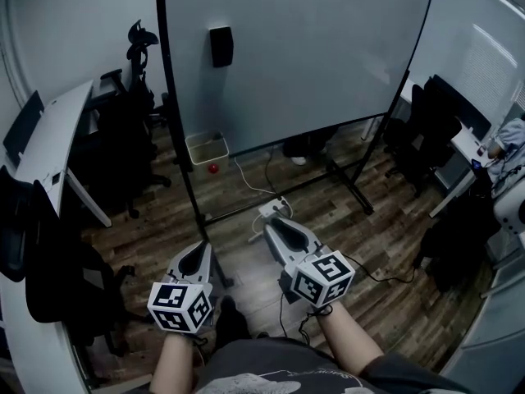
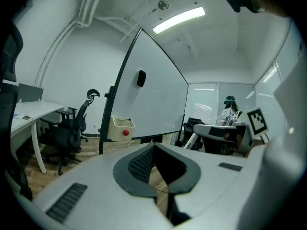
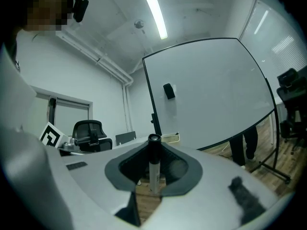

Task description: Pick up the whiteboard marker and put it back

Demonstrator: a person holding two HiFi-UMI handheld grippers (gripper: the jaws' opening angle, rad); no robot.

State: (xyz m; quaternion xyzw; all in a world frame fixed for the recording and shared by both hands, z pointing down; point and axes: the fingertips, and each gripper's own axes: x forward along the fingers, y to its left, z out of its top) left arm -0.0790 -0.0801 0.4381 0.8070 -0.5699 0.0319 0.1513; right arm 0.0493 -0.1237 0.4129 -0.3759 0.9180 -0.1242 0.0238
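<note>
The whiteboard marker (image 3: 153, 163), clear-bodied with a black cap, stands upright between the pads of my right gripper (image 3: 153, 178), which is shut on it. In the head view that gripper (image 1: 277, 226) is held low over the wood floor and points toward the foot of the rolling whiteboard (image 1: 303, 48). The marker itself is hidden there. My left gripper (image 1: 199, 258) hangs beside it to the left. Its jaws meet with nothing between them in the left gripper view (image 2: 154, 178). A black eraser (image 1: 221, 46) sticks to the whiteboard's upper left.
A beige basket (image 1: 207, 148) hangs on the whiteboard frame with a red ball (image 1: 213, 168) by it. A power strip (image 1: 275, 207) and cables lie on the floor under the board. Office chairs and a white desk (image 1: 49, 138) stand at left. A person (image 1: 509, 138) sits at far right.
</note>
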